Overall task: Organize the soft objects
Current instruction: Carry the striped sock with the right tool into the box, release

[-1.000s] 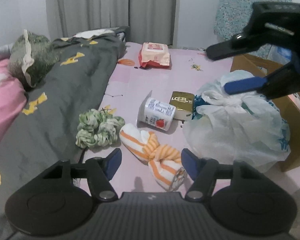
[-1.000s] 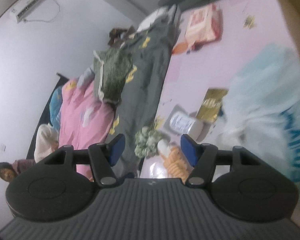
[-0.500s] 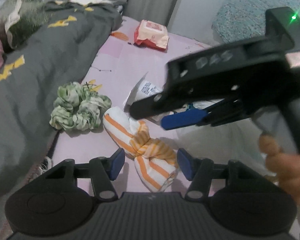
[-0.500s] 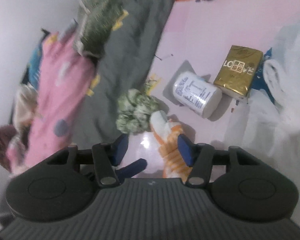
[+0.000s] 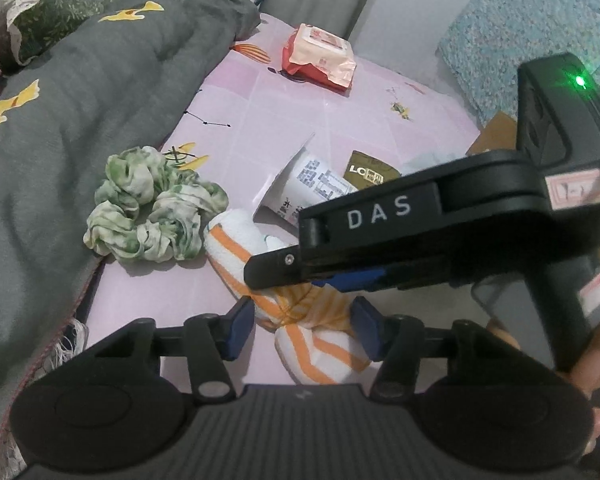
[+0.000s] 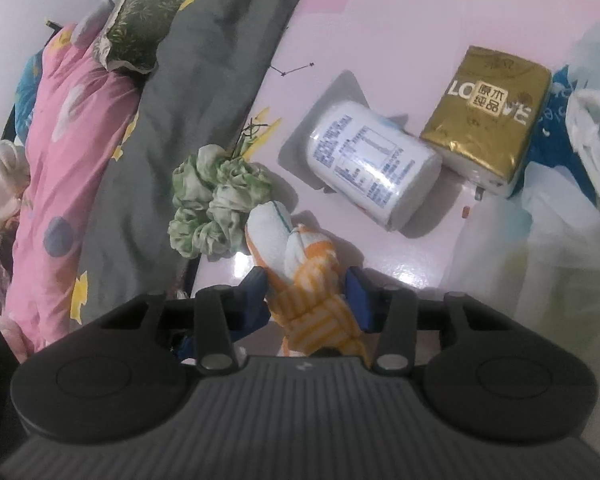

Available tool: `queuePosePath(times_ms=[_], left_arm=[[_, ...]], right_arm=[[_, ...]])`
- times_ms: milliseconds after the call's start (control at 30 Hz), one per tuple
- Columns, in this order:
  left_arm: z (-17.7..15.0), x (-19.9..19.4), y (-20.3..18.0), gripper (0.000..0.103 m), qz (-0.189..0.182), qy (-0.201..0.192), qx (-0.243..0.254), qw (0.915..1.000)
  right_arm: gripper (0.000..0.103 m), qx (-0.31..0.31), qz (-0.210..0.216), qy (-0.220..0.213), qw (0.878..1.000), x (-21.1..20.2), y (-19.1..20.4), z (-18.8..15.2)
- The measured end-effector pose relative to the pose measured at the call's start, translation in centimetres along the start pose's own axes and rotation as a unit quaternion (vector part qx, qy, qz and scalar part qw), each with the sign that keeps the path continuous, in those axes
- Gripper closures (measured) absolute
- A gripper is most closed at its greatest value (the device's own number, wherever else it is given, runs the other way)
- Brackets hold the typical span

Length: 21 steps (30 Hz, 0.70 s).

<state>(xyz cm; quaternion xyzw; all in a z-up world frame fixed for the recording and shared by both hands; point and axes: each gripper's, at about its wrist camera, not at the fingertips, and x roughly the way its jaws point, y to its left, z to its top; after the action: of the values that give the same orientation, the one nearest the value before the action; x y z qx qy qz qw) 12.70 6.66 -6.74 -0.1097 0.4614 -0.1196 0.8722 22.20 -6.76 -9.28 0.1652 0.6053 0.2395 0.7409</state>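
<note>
Left tongs (image 5: 303, 323) apart, flanking the knotted orange-striped towel (image 5: 320, 350) on the pink sheet (image 5: 284, 112), not pinching. Green scrunchie (image 5: 152, 210) just beside the towel's far end. Towel's middle hidden behind right tongs (image 6: 306, 294), apart around the knot; contact hard to judge. White bottle (image 6: 370, 170), gold tissue pack (image 6: 488, 116) partly covered in the left view.

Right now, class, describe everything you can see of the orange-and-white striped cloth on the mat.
The orange-and-white striped cloth looks like soft terry towel, tied into a knot at its middle, with two loose ends. It lies on the pink mat, one end beside the green scrunchie. The right hand-held gripper brackets the knot with its blue fingers; whether they pinch it is unclear. The left hand-held gripper straddles it, open.
</note>
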Motion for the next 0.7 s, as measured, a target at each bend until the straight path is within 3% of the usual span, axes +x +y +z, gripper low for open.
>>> queuePosePath(times_ms=[233,433,700], left_arm=[[0.8,-3.2,-1.8,0.050,0.014,-0.033,0.030,0.9989],[2.2,-7.1,-5.8,0.050,0.020,-0.087,0.087,0.9922],[3.8,-8.0,-15.5,0.050,-0.038,-0.127,0.189,0.9729]], right_arm=[[0.063,0.009,0.036,-0.022,0.999,-2.6,0.5,-0.7],[0.063,-0.005,0.075,-0.092,0.993,-8.8,1.6,-1.4],[0.063,0.016,0.092,-0.190,0.977,-19.6,-2.9,-2.6]])
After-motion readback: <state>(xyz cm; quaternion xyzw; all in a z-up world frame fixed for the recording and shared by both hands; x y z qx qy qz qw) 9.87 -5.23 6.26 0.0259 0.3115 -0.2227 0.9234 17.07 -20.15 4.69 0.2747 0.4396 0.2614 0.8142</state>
